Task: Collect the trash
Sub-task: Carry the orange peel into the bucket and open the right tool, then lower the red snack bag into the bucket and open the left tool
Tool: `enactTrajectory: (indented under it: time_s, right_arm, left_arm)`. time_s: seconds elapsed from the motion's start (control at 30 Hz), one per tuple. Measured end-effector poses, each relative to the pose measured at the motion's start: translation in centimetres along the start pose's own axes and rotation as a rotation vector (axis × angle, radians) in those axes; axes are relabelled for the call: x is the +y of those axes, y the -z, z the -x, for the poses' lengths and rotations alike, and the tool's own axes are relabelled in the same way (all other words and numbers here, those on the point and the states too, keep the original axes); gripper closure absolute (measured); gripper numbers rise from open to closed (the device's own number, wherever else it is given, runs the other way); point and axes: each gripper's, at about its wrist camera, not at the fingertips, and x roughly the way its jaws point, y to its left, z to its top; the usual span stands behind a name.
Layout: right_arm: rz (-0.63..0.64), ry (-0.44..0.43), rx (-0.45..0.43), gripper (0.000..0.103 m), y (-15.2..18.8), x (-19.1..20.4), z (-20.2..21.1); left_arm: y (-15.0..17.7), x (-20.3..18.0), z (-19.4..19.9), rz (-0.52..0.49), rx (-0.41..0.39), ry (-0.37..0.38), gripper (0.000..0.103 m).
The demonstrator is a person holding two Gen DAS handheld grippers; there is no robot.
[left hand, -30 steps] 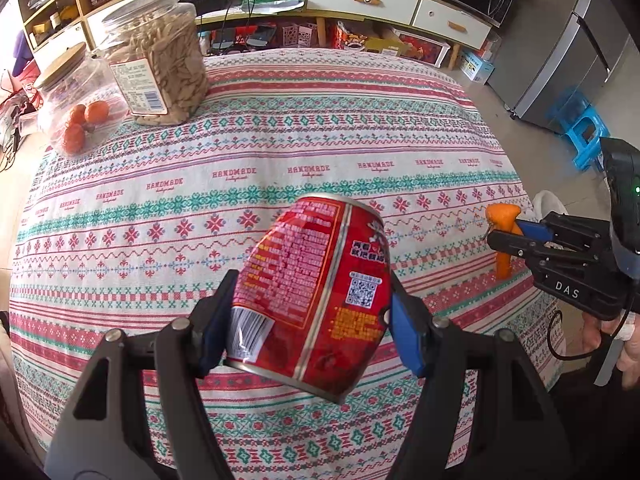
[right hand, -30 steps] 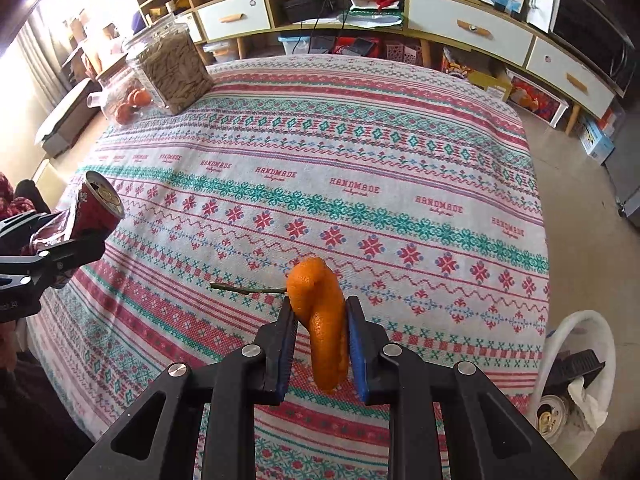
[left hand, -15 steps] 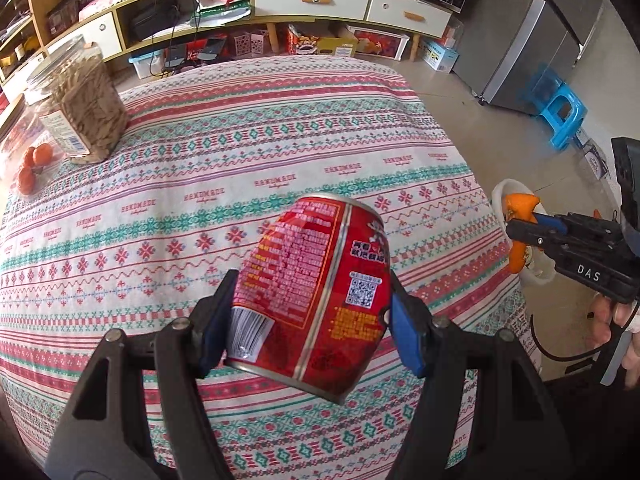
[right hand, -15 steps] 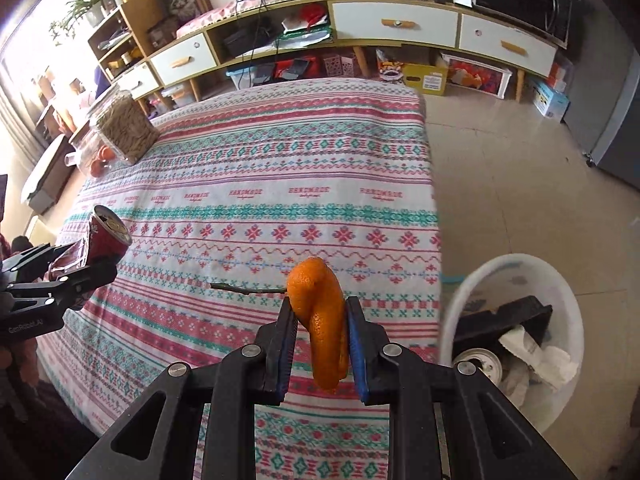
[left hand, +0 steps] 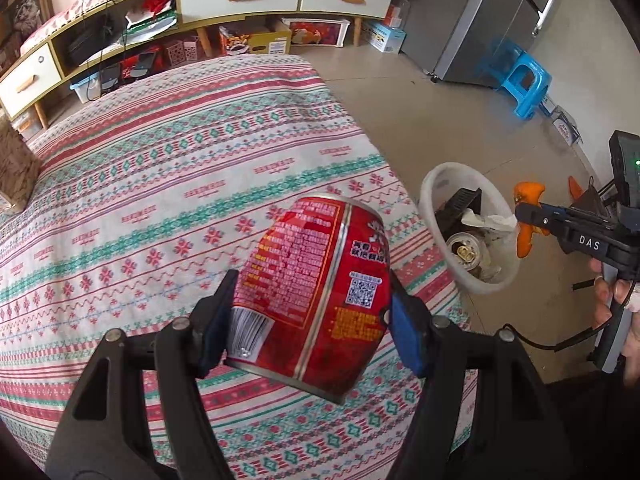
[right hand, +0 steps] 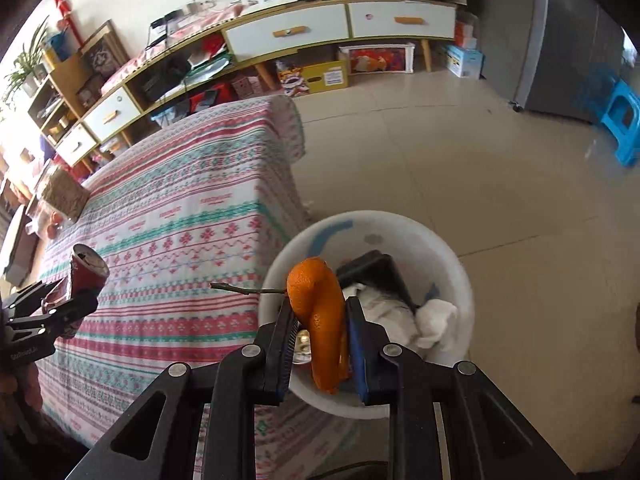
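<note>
orange peel (right hand: 320,328): hanging over the white trash bin (right hand: 452,264), just inside its near rim, with a thin twig sticking out sideways toward the table
right gripper (right hand: 320,344): pinching the peel between both pads, fingers pointing forward and tilted down at the bin; from the left wrist cam it's sitting just past the bin's far side (left hand: 532,220), and you can see the person's hand (left hand: 616,308) gripping the handle
red can (left hand: 312,292): dented, tilted, hovering above the table corner nearest the bin, not over the bin itself
left gripper (left hand: 308,316): squeezing the can on both sides, held out roughly level over the cloth
trash bin: standing on the floor right beside the table edge, already holding crumpled white paper (right hand: 432,316), a black box (right hand: 380,272) and another can (left hand: 464,248)
table: wearing a striped red, teal and white patterned tablecloth (left hand: 160,184); a jar of something tan (right hand: 64,192) sits at the end far from the bin
room: beige tiled floor (right hand: 460,160), a long low cabinet with white drawers (right hand: 340,28) beyond the bin, a grey fridge (left hand: 484,20) and a blue plastic stool (left hand: 524,80) further out
</note>
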Motion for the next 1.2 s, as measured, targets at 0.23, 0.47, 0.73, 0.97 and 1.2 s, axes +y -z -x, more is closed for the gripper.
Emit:
enactTrajectory:
  time_s: [0.23, 0.47, 0.73, 0.97, 1.2]
  right_arm:
    - [-0.053, 0.004, 0.042, 0.074, 0.5, -3.1, -1.2]
    - [-0.099, -0.018, 0.012, 0.063, 0.5, -5.2, 0.2]
    - [-0.097, 0.026, 0.001, 0.062, 1.7, -7.3, 1.5]
    - [-0.125, 0.049, -0.004, 0.06, 2.7, -9.5, 2.1]
    - [-0.141, 0.05, -0.015, 0.059, 3.3, -10.6, 3.0]
  left_arm:
    - [-1.9, -5.7, -2.6, -0.055, 0.012, 0.053, 0.034]
    - [-3.4, -10.1, -4.8, -0.128, 0.029, 0.073, 0.034]
    - [-4.2, -13.0, -7.5, -0.163, 0.054, 0.084, 0.034]
    - [-4.4, -15.1, -8.7, -0.19, 0.053, 0.101, 0.033]
    - [-4.5, -15.9, -9.7, -0.225, 0.019, 0.082, 0.033]
